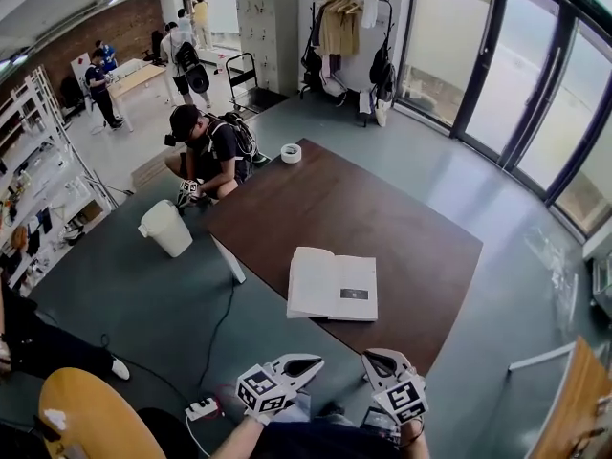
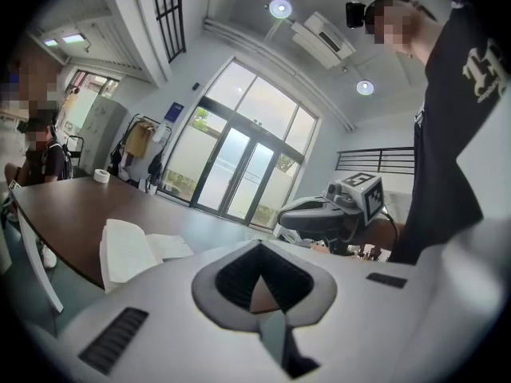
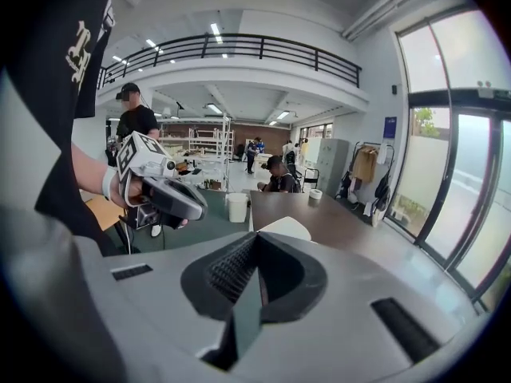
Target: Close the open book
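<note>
An open book (image 1: 332,285) with white pages lies flat near the front edge of the dark brown table (image 1: 382,208); a dark patch shows on its right page. Both grippers hang short of the table, close to my body, apart from the book. My left gripper (image 1: 312,363) is shut with nothing in it, and my right gripper (image 1: 374,360) is shut and empty too. In the left gripper view the book (image 2: 128,250) sits ahead on the left, beyond the shut left gripper (image 2: 257,247), with the right gripper (image 2: 318,214) alongside. The right gripper view shows a book corner (image 3: 285,228) just past the right gripper (image 3: 257,239).
A roll of tape (image 1: 291,153) rests at the table's far corner. A person (image 1: 208,151) crouches at the far left corner beside a white bucket (image 1: 166,228). A power strip (image 1: 203,409) and cable lie on the floor at my left. Glass doors (image 1: 535,84) stand to the right.
</note>
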Demonstrator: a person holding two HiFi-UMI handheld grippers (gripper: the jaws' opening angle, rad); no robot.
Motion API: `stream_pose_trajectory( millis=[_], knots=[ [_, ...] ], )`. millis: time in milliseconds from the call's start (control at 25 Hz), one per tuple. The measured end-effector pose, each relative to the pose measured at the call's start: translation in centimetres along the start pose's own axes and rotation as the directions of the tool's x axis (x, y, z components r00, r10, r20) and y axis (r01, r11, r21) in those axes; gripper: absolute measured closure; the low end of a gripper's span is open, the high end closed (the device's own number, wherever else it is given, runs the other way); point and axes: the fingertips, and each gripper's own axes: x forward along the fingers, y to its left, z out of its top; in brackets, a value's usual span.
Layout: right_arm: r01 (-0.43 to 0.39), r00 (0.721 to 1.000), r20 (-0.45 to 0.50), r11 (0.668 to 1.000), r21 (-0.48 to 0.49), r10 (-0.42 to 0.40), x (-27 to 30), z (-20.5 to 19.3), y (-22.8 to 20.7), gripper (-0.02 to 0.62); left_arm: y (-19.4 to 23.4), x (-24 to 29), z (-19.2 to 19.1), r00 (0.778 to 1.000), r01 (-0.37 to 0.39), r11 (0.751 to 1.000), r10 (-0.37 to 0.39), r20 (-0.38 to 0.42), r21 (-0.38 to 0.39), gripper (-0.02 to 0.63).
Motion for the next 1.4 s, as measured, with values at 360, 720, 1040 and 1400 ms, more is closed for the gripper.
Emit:
stream_pose_trajectory(
  millis=[360, 720, 1040, 1400],
  knots=[
    [-0.009, 1.000, -0.011, 0.993, -0.118, 0.008, 6.0, 6.3, 0.5, 0.607, 6.5, -3.9, 4.1, 0.992, -0.022, 1.000, 0.024, 0.128, -0.012, 0.601],
    [-0.039, 0.999, -0.031, 0.985, -0.166, 0.034, 9.3, 8.4, 3.0, 0.607, 12.2, -8.3, 5.4, 0.978, -0.085, 0.994, 0.096, 0.187, -0.068, 0.601],
    [0.024, 0.999, -0.027, 0.988, -0.150, -0.028, 9.1, 7.6, 0.2, 0.607, 14.0, -7.1, 6.1, 0.974, -0.096, 0.994, 0.103, 0.201, -0.047, 0.601],
    [0.001, 1.000, -0.026, 0.994, -0.111, -0.003, 9.8, 7.5, -4.9, 0.607, 15.9, -4.7, 7.2, 0.970, -0.155, 0.982, 0.172, 0.171, -0.106, 0.600]
  ],
)
